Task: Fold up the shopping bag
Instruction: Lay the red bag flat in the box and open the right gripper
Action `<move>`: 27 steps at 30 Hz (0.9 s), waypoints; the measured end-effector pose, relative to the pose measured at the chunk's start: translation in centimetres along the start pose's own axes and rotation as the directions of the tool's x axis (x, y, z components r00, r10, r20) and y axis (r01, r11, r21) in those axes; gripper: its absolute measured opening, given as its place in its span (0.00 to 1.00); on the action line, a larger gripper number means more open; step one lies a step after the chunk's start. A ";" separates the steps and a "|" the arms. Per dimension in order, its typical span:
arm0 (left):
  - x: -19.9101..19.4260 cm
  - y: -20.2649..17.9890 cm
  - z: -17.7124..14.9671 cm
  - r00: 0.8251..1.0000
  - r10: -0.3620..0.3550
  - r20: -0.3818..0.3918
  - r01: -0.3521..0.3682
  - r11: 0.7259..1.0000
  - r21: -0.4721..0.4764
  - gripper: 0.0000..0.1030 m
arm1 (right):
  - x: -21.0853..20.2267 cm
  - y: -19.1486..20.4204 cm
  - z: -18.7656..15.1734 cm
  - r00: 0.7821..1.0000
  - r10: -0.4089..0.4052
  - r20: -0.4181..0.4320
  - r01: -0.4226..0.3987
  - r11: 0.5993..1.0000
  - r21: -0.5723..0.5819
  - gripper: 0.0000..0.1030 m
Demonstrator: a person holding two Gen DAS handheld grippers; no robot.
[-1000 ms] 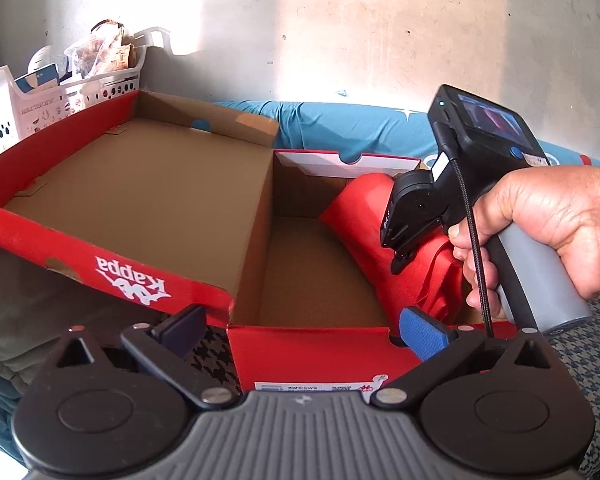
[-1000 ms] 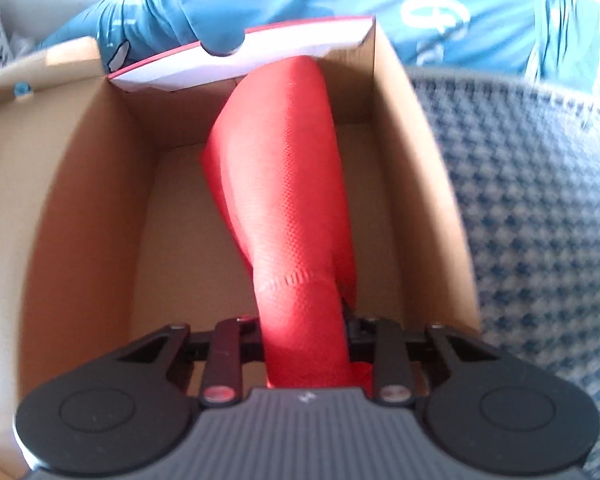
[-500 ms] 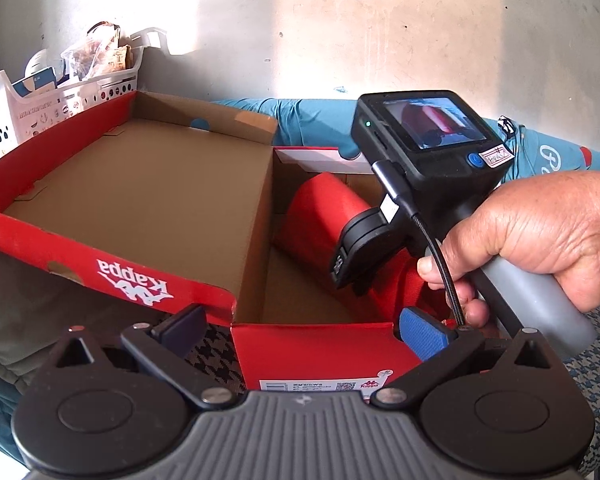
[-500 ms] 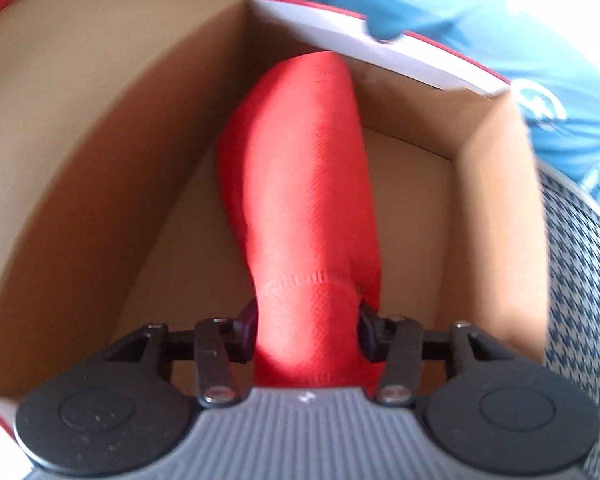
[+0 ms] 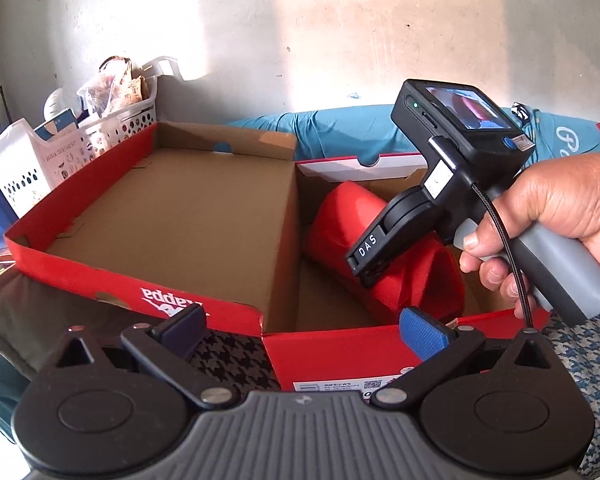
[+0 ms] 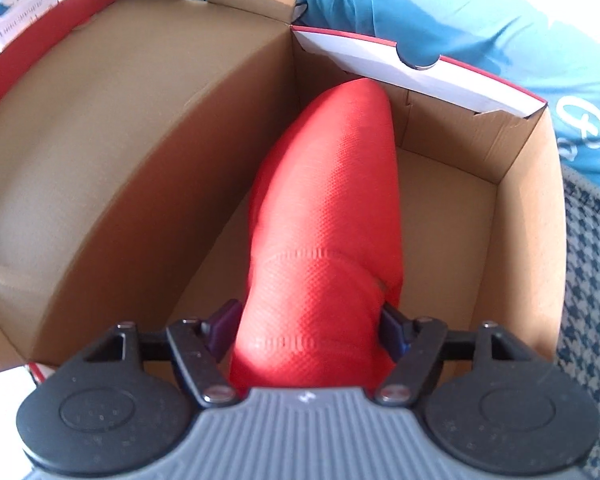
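One red folded bag (image 6: 324, 216) in one shoebox (image 6: 516, 216), between the right hand-held gripper's (image 6: 306, 330) just-widened jaws.

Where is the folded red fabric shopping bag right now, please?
The folded red fabric shopping bag lies inside the open red cardboard shoebox, beside its raised lid in both wrist views, with the right claw straddling its near end.

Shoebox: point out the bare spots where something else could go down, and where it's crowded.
Barest: the open lid, its cardboard floor bare between its red rim and the box wall. In the shoebox, bare strips of floor flank the folded red bag. Crowded: the near end, where the right gripper straddles the bag, jaws just opening.
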State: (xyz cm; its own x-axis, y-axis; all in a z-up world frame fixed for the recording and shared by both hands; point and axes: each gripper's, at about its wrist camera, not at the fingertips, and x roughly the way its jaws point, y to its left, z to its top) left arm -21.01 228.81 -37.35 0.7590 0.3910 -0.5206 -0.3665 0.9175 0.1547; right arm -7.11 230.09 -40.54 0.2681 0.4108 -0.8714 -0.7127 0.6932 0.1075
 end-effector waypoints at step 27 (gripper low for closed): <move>-1.7 -3.1 1.2 0.993 -0.105 0.046 0.104 0.994 0.031 1.00 | -2.0 -1.8 0.5 0.984 0.169 0.050 -0.160 0.977 -0.142 0.72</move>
State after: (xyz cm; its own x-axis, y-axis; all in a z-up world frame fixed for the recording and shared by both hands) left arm -20.56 225.37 -35.93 0.8174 0.2952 -0.4947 -0.2688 0.9549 0.1258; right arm -6.06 228.32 -38.79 0.1762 0.5508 -0.8158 -0.8310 0.5275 0.1766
